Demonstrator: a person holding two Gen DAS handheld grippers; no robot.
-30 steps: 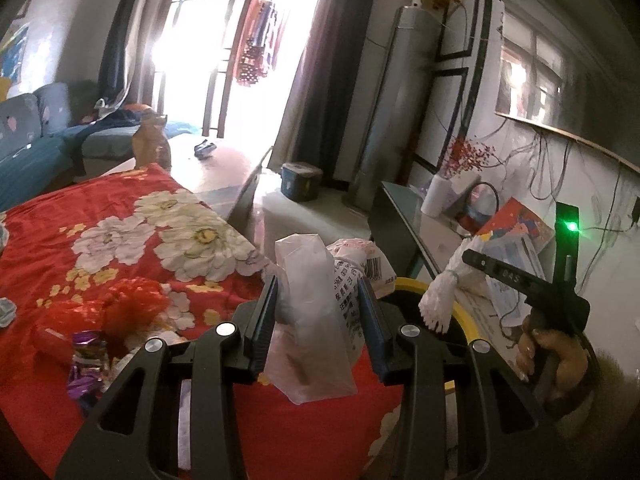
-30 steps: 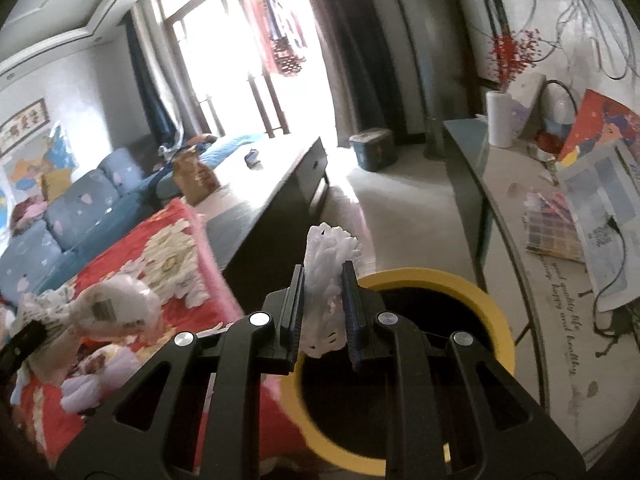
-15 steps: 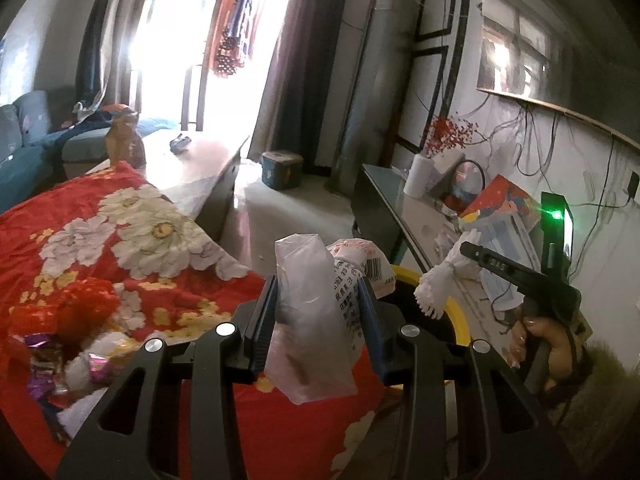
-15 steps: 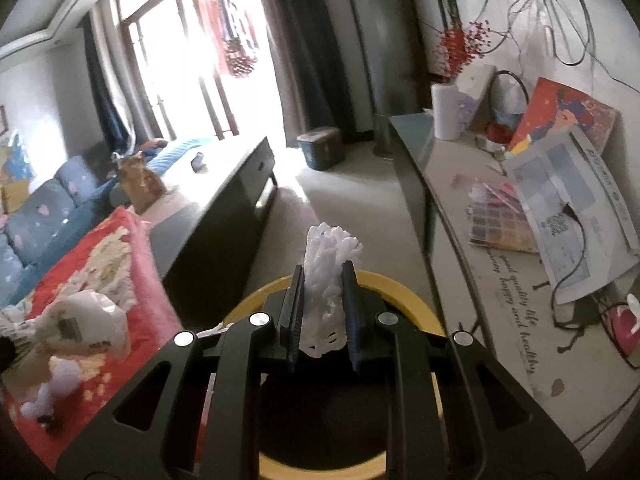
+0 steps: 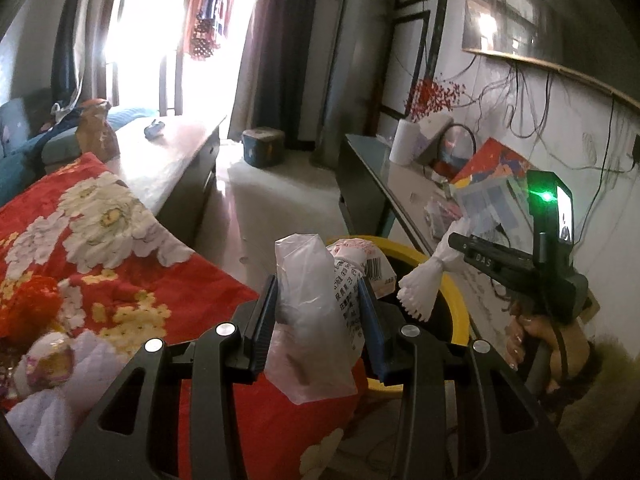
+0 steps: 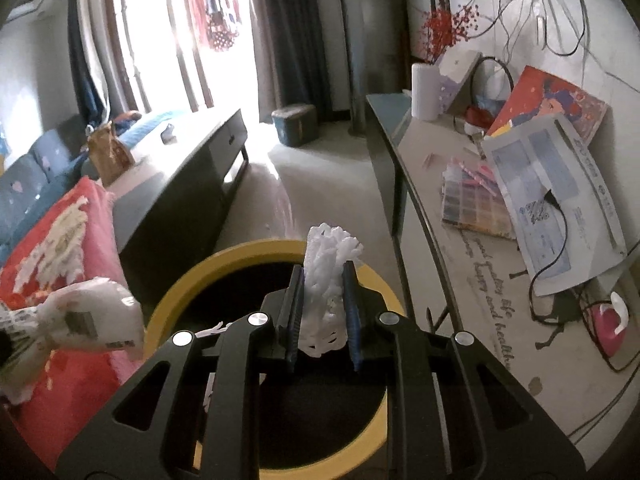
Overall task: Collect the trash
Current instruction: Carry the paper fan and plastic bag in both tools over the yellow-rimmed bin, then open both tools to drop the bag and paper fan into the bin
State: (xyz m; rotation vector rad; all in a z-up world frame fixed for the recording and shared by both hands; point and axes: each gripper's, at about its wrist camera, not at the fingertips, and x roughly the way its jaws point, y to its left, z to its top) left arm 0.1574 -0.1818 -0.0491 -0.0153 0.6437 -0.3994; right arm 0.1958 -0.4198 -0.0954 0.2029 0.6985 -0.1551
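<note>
Left hand-held gripper point(image 5: 318, 320) is clamped on a crumpled plastic bag point(image 5: 308, 312) and printed wrapper point(image 5: 356, 272), beside the bin point(image 5: 456, 304) rim. Right hand-held gripper point(image 6: 323, 308) pinches a white foam net point(image 6: 326, 280) over the bin mouth. All judged light, soft, squashable; a mid-body grip suits them. More wrappers point(image 5: 48, 360) lie on the bed point(image 5: 120, 240).

Our right gripper point(image 6: 322, 312) is now over the mouth of the yellow-rimmed bin point(image 6: 256, 250), which a second ago lay ahead toward one o'clock. Our left gripper point(image 5: 318, 316) swings toward two o'clock: the bin rim point(image 5: 416, 256) shows wider, and the red flowered cloth point(image 5: 120, 248) slides toward nine o'clock.
</note>
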